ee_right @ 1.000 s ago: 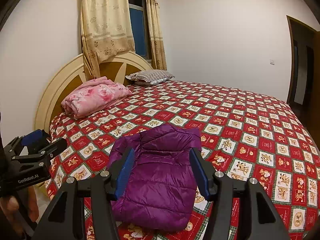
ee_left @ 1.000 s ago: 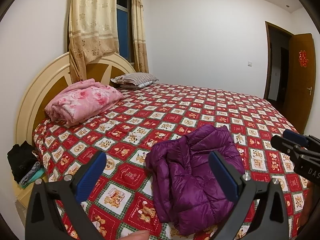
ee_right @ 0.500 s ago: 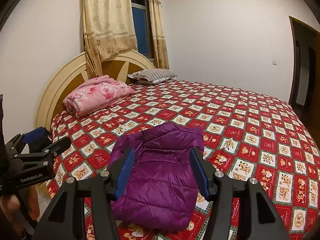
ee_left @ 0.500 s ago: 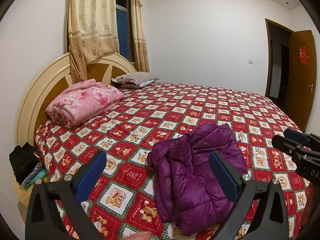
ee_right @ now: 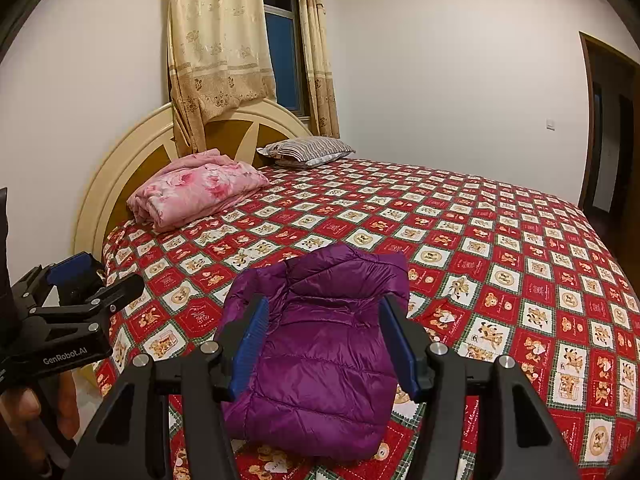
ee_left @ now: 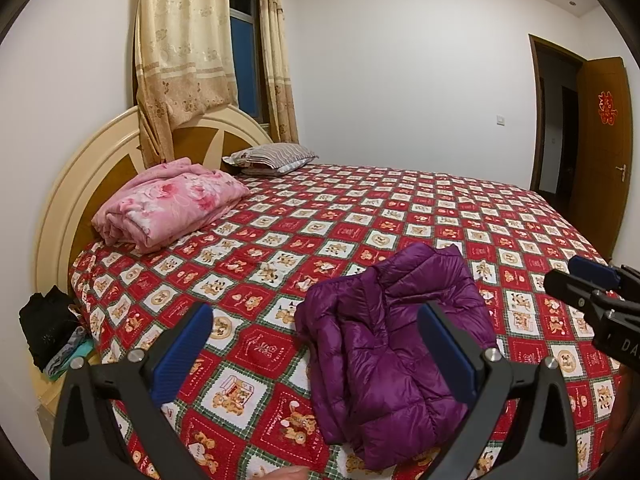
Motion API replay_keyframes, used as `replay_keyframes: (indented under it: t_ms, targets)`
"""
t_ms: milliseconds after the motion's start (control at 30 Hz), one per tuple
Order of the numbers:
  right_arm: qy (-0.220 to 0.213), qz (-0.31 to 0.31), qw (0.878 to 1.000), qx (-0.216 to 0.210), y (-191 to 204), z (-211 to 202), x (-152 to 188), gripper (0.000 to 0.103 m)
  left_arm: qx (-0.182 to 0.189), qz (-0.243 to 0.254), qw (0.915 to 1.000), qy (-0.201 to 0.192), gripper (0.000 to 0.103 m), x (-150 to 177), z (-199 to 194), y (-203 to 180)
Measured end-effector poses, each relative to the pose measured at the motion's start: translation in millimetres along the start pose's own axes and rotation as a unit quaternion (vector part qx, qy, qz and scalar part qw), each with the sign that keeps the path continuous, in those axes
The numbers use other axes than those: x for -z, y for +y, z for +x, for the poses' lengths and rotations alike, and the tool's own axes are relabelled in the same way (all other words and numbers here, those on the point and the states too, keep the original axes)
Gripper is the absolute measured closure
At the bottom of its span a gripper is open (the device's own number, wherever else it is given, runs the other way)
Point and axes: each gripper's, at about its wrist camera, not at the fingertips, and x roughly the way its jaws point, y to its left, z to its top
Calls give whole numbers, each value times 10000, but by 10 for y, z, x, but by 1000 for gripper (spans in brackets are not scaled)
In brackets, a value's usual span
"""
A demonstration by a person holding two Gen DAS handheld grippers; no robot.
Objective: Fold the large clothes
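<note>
Jacket count: one, purple puffer jacket (ee_left: 394,332), bunched in a rough fold near the foot-side edge of the bed (ee_left: 400,208), on the red bear-print bedspread. Everything below is placed relative to that jacket.

Two grippers, both above the bed edge in front of the jacket. Left gripper (ee_left: 316,354) sits to its left, jaws spread wide, nothing between the blue pads, no contact with the fabric. Right gripper (ee_right: 325,342) is centred on the jacket, jaws spread about half, framing it from above without touching; empty too.

Beyond the jacket, toward the headboard (ee_left: 76,184): one folded pink floral quilt (ee_left: 168,200), one striped pillow (ee_left: 272,156). Two curtain panels (ee_left: 184,60) hang behind, around one window. Left of the jacket, off the bed: one dark pile of clothes (ee_left: 46,328).
</note>
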Motion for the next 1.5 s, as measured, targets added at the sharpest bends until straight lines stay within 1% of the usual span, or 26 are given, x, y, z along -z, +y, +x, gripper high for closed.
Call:
replay_keyframes:
  t_ms: [800, 933, 1067, 1167, 1233, 1333, 1500]
  targets:
    - [15, -2, 10000, -8, 23, 12, 14, 46, 12, 82, 10000, 30, 0, -6, 39, -27]
    - [14, -14, 10000, -14, 33, 19, 20, 46, 73, 68, 9999, 30, 0, -3, 52, -25]
    - [29, -39, 10000, -39, 63, 34, 44, 46, 52, 199, 9998, -23, 0, 21, 47, -55]
    - [34, -44, 10000, -42, 81, 33, 70, 46, 90, 211, 9997, -25, 0, 19, 46, -58]
    - [24, -41, 10000, -29, 80, 31, 65, 46, 40, 194, 9998, 16, 0, 10, 52, -56]
    - [-4, -24, 10000, -20, 66, 14, 88, 45, 124, 190, 9997, 34, 0, 3, 58, -57]
    - [-16, -25, 10000, -20, -7, -23, 114, 45, 148, 203, 9997, 25, 0, 7, 41, -69]
